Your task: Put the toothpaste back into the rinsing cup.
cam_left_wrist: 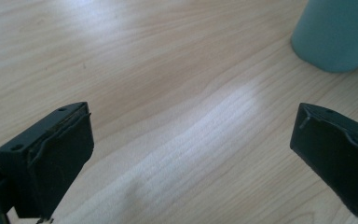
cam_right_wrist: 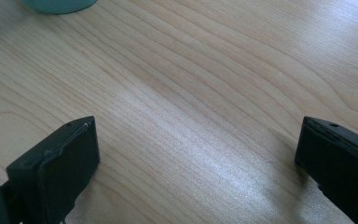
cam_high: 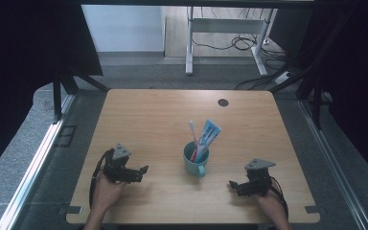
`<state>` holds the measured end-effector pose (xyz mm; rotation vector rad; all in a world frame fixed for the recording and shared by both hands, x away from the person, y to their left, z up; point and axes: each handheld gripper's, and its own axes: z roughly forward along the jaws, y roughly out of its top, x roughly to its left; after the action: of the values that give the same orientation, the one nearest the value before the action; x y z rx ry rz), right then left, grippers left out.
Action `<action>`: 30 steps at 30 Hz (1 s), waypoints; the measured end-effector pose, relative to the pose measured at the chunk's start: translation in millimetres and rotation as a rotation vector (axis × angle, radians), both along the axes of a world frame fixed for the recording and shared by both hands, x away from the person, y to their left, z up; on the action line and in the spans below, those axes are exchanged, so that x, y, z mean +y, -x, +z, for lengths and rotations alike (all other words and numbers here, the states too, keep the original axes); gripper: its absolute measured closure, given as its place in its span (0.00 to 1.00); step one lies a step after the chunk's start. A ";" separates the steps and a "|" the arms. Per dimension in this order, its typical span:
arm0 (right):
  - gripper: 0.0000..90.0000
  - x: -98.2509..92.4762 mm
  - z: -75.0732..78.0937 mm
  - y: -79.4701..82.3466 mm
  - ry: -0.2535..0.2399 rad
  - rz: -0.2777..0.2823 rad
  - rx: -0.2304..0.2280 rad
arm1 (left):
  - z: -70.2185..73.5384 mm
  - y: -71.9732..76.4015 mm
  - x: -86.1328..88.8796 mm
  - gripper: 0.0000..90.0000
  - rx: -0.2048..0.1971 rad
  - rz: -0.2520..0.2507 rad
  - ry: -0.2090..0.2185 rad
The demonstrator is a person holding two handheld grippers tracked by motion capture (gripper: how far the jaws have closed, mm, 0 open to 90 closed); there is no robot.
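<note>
A teal cup (cam_high: 196, 159) near the table's (cam_high: 139, 110) middle holds 1 toothbrush (cam_high: 192, 132) and 1 soft toothpaste tube (cam_high: 207, 136). Both look light; I would take the stiff brush handle. The left gripper (cam_high: 141, 171) and right gripper (cam_high: 232, 185) rest near the front edge, jaws spread, empty.

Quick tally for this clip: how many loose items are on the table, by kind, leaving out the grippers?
Mug, teal: 1
Toothbrush, standing in the mug: 1
Toothpaste tube, standing in the mug: 1
Total: 3
</note>
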<state>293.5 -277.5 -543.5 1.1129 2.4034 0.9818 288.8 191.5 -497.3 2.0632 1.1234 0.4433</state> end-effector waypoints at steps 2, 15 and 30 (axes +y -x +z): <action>0.00 0.0 0.0 0.0 0.000 0.000 0.000 | -3.8 2.1 1.5 0.00 0.003 0.005 0.009; 0.00 0.0 0.0 0.0 0.000 0.000 0.000 | -27.7 9.1 3.5 0.00 0.039 0.015 0.012; 0.00 0.0 0.0 0.0 0.000 0.000 0.000 | -48.1 10.6 -3.3 0.00 0.089 0.007 -0.043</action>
<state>293.5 -277.5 -543.5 1.1132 2.4033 0.9823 278.2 188.2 -545.4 2.1350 1.1826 0.3856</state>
